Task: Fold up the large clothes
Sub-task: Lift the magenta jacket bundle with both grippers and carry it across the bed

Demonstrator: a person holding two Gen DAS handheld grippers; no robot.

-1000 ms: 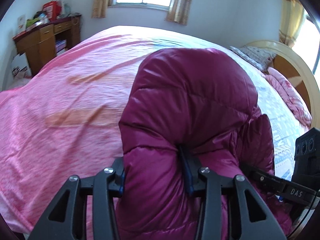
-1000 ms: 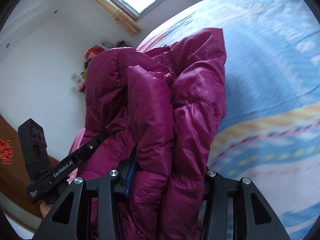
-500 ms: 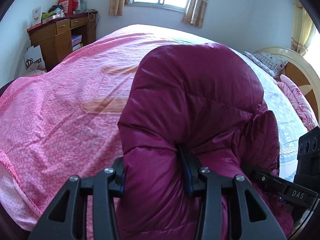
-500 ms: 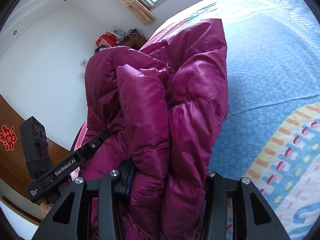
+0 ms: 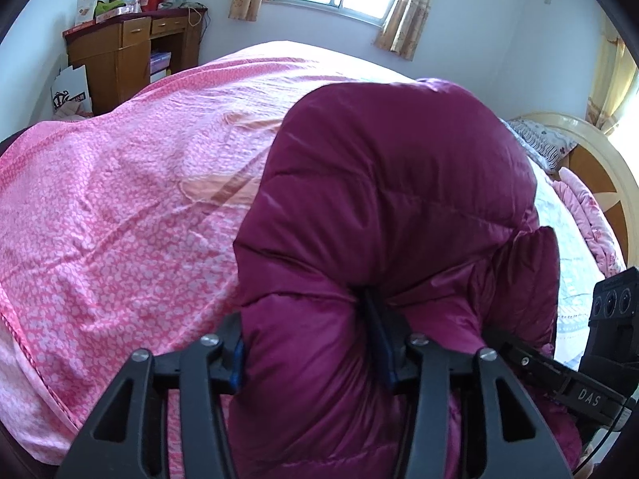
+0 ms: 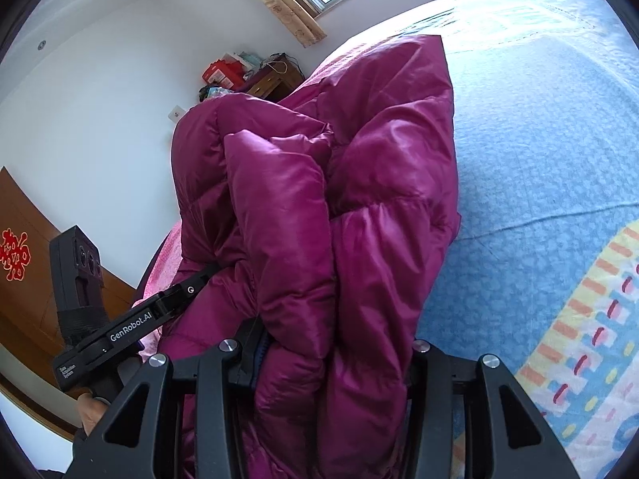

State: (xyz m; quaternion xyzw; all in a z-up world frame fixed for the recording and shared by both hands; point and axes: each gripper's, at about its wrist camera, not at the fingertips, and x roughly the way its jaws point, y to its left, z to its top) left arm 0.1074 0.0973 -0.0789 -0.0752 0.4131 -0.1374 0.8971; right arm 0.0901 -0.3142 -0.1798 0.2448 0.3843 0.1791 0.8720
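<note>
Here both grippers, left gripper (image 5: 315, 353) and right gripper (image 6: 333, 363), clamp their fingers on the bunched magenta down jacket (image 5: 383, 215), which extends forward over the bed (image 5: 120, 207).

Your left gripper (image 5: 311, 343) and right gripper (image 6: 333, 353) sit side by side, both angled downward, each with its jaws clamped on a thick fold of the puffy magenta jacket (image 5: 383, 215).
</note>
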